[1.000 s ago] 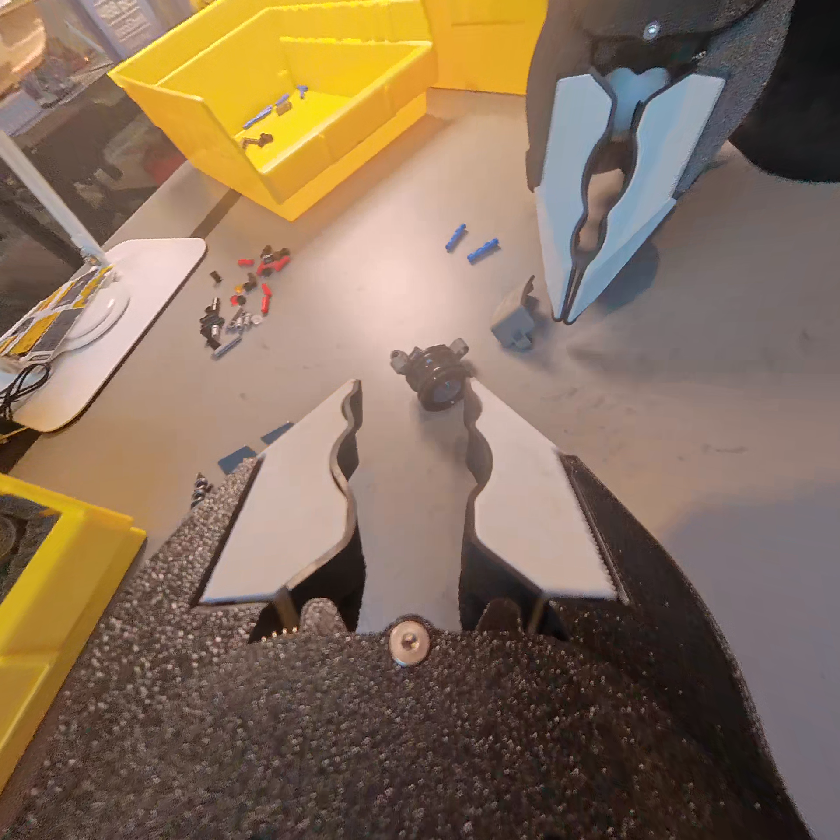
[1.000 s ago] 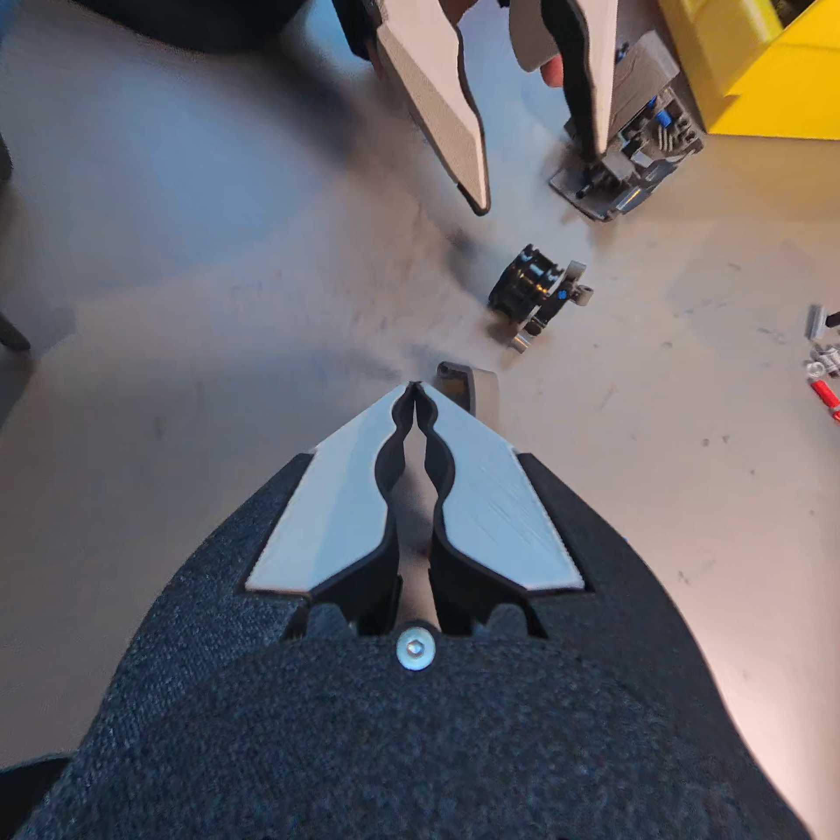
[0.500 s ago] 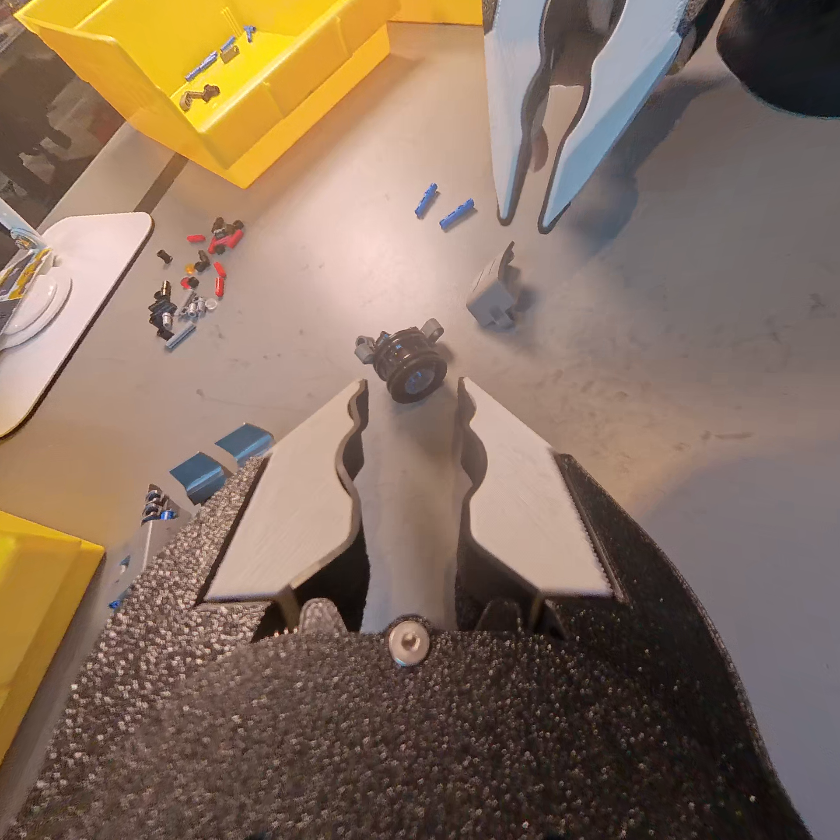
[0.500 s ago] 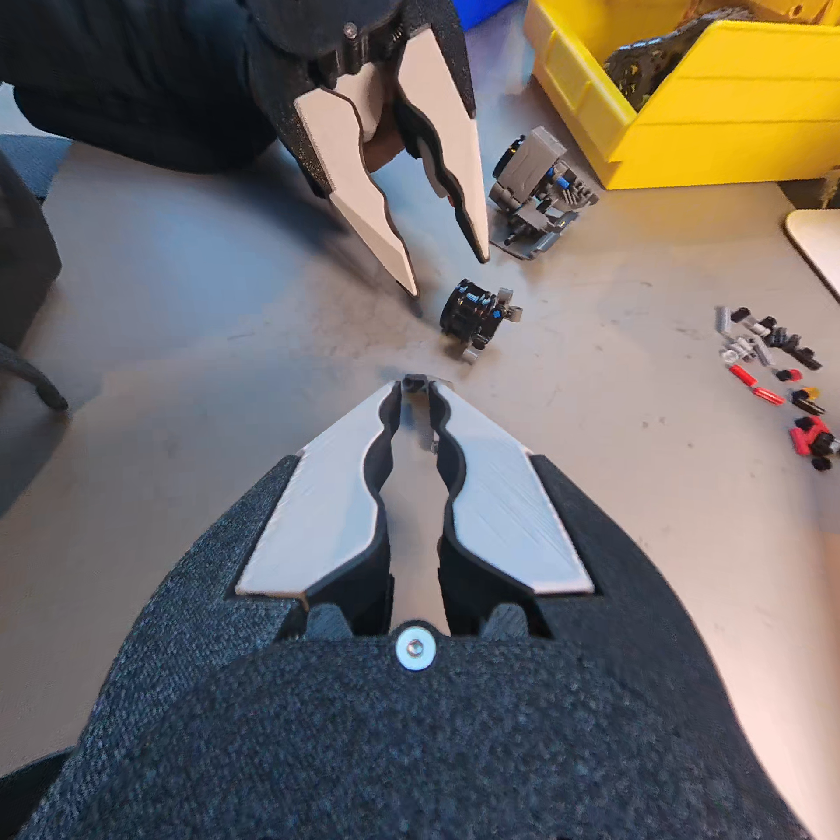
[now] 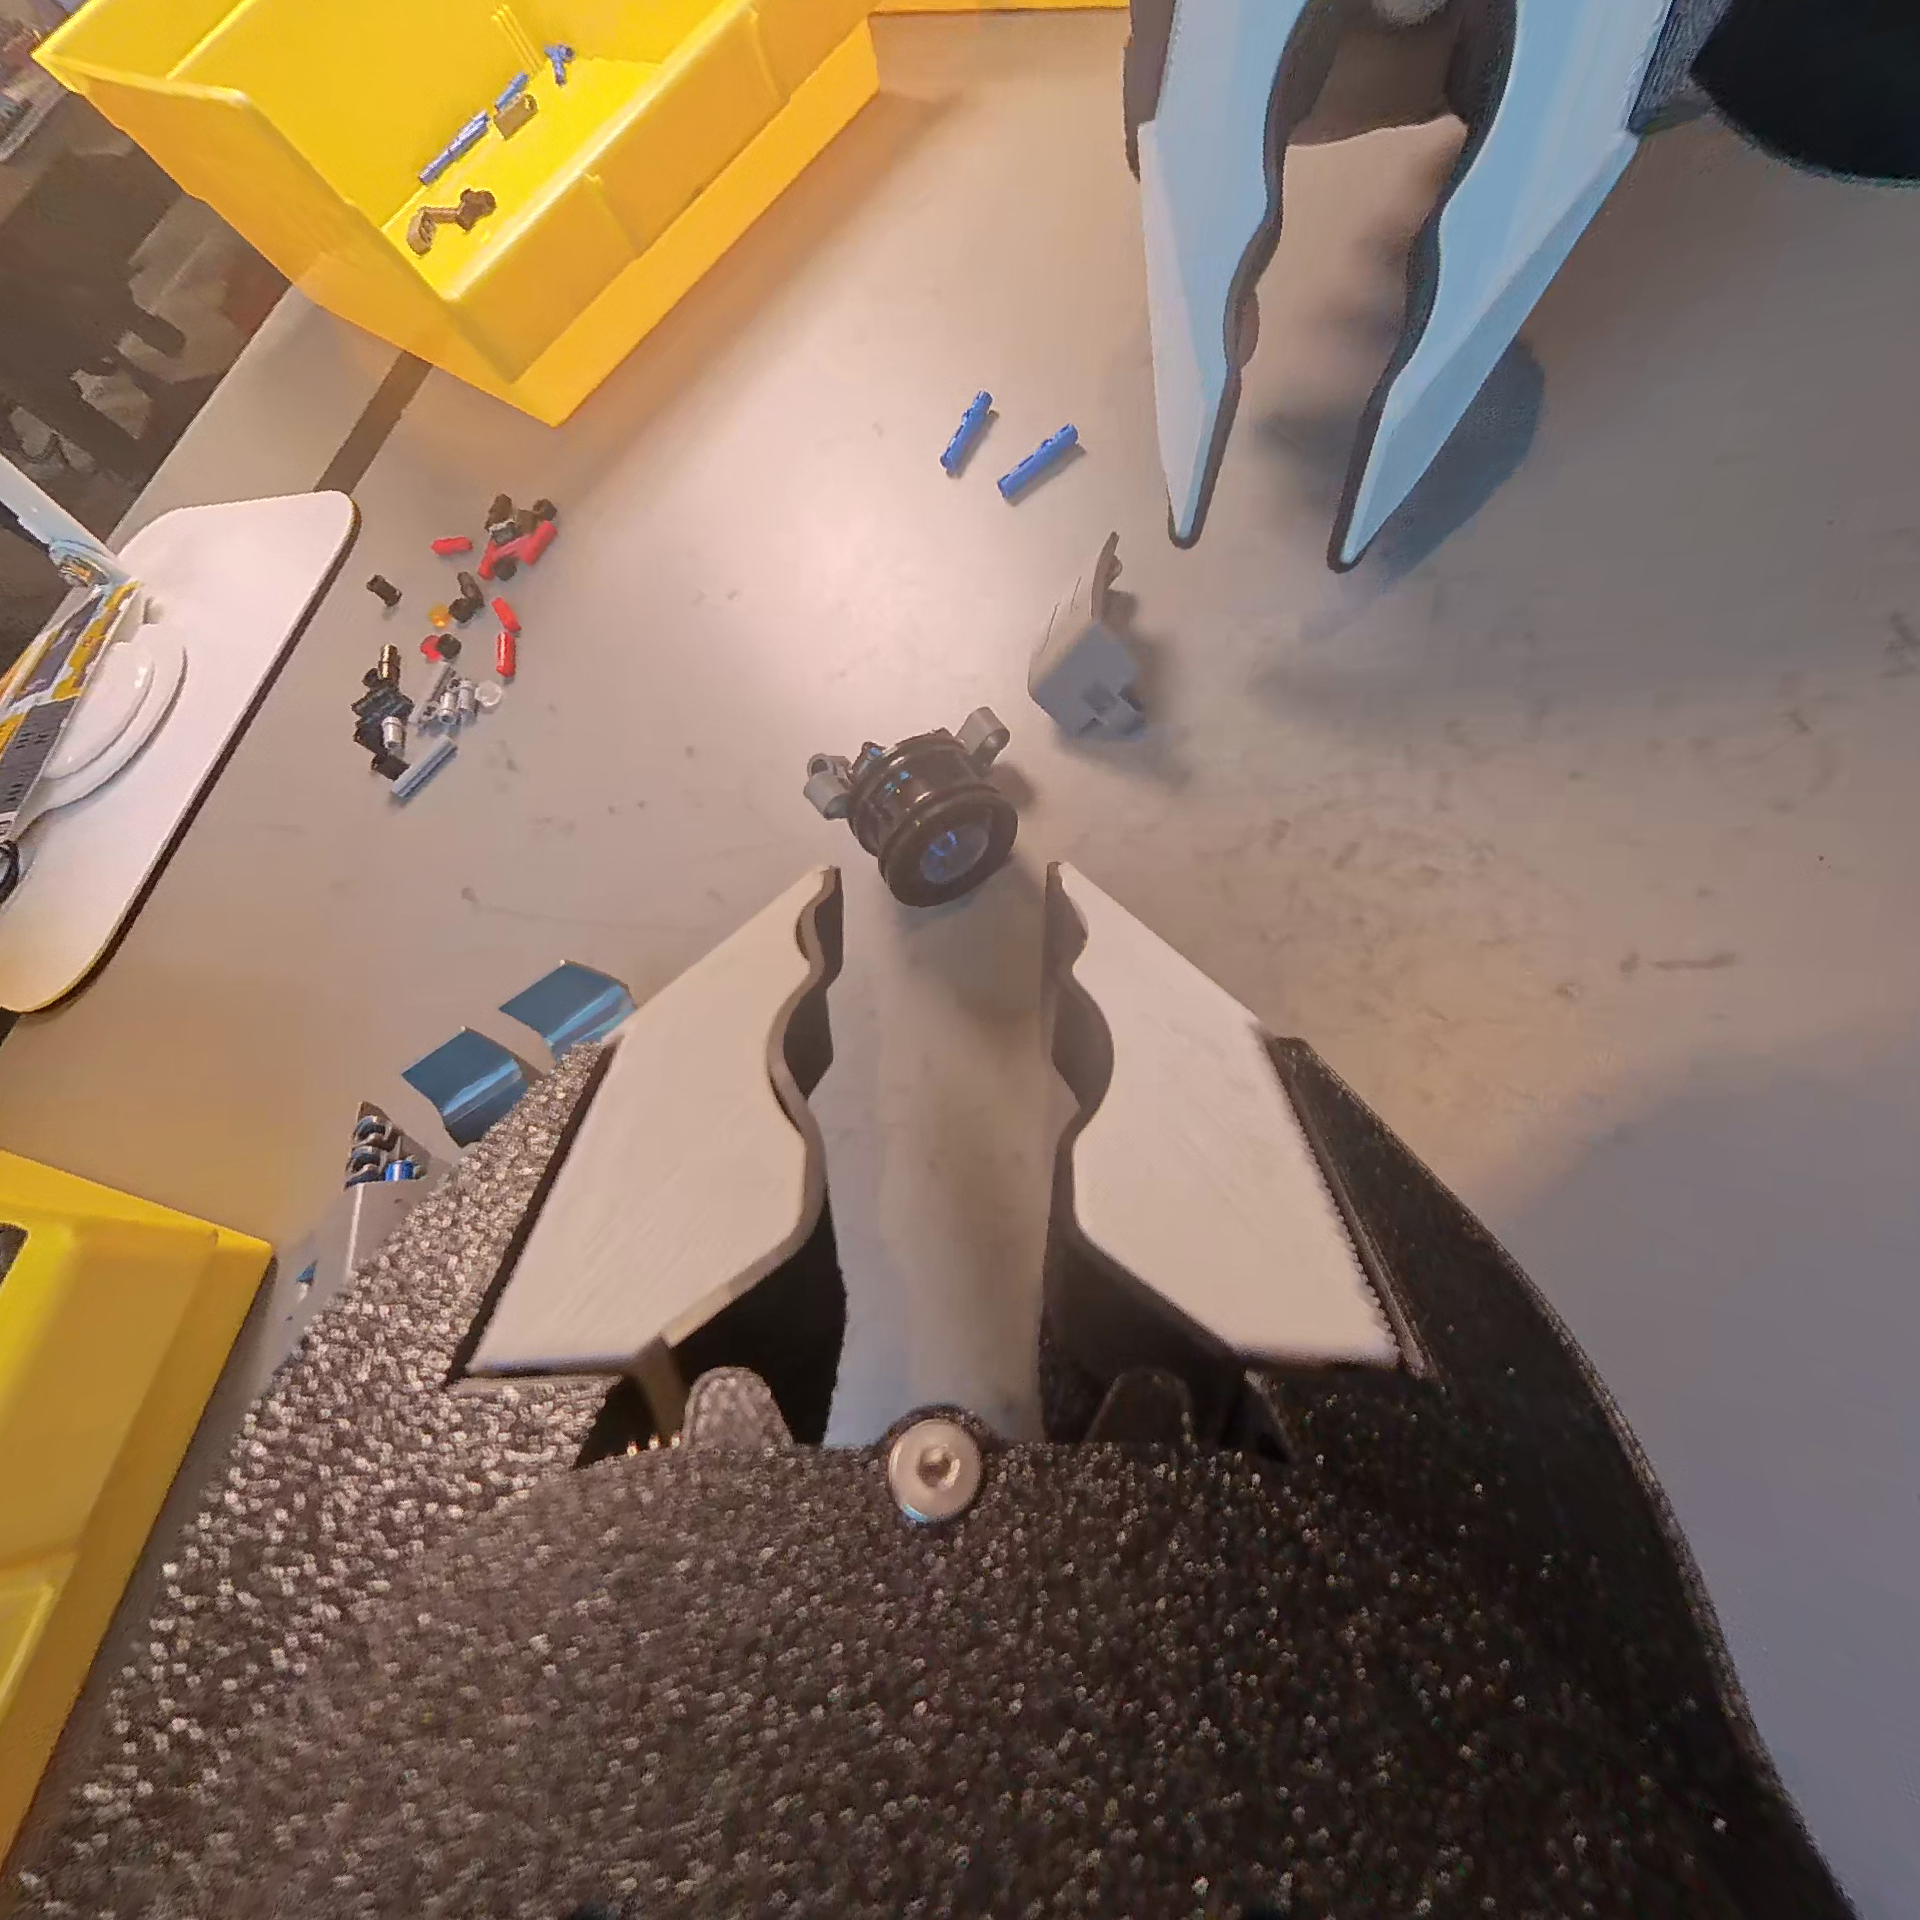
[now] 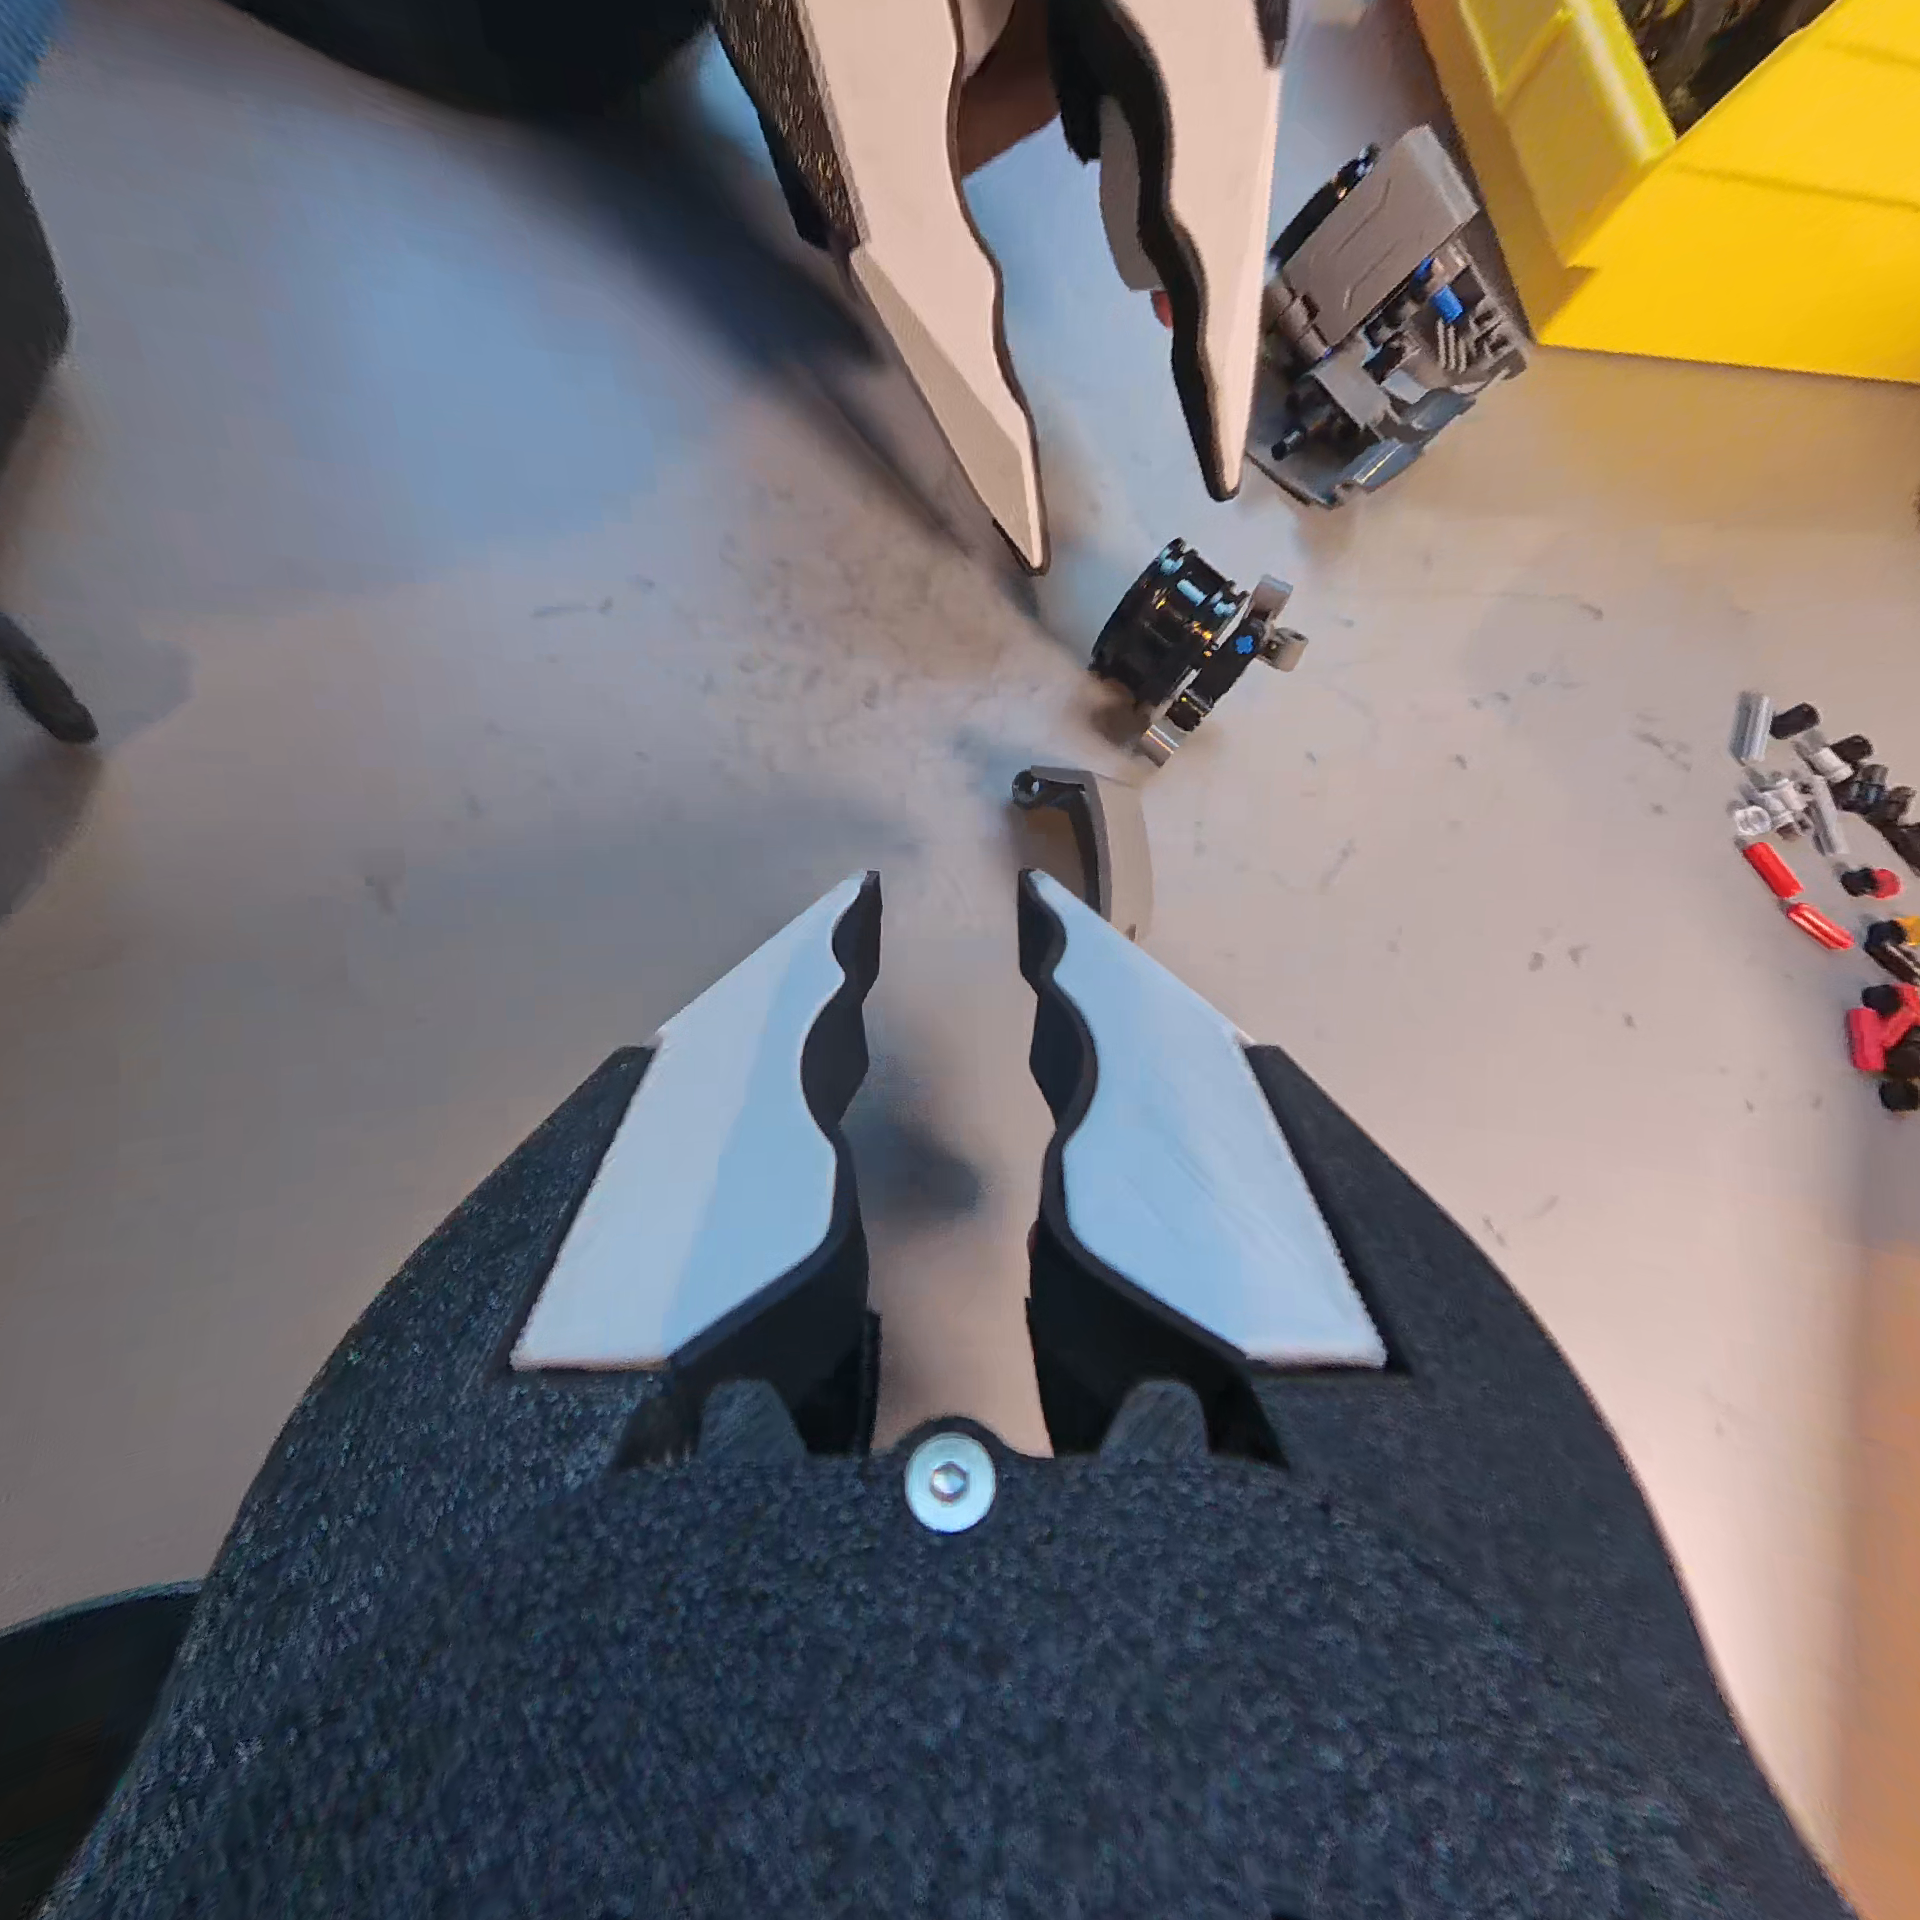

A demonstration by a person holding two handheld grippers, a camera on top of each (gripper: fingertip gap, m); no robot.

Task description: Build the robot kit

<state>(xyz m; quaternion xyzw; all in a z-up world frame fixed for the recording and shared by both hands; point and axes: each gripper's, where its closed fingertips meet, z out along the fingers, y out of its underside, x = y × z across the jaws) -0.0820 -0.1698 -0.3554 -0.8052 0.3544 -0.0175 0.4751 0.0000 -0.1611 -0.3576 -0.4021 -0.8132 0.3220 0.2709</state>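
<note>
Left gripper [image 5: 940, 883] jaws spread, empty, tips just short of black wheel [image 5: 930, 826] at 12 o'clock. Right gripper [image 6: 948, 883] parted, empty; grey curved piece [image 6: 1107, 847] beside tip at 1 o'clock. Both loose on grey table [image 5: 1455, 831].

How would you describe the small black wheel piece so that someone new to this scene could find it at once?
Start at the grey table and find the left gripper, open and pointing forward. Just beyond its tips lies the black wheel piece, on its side. Unlike the plain grey curved piece beside it, it is round and ribbed, with a blue centre and grey connectors.
</note>
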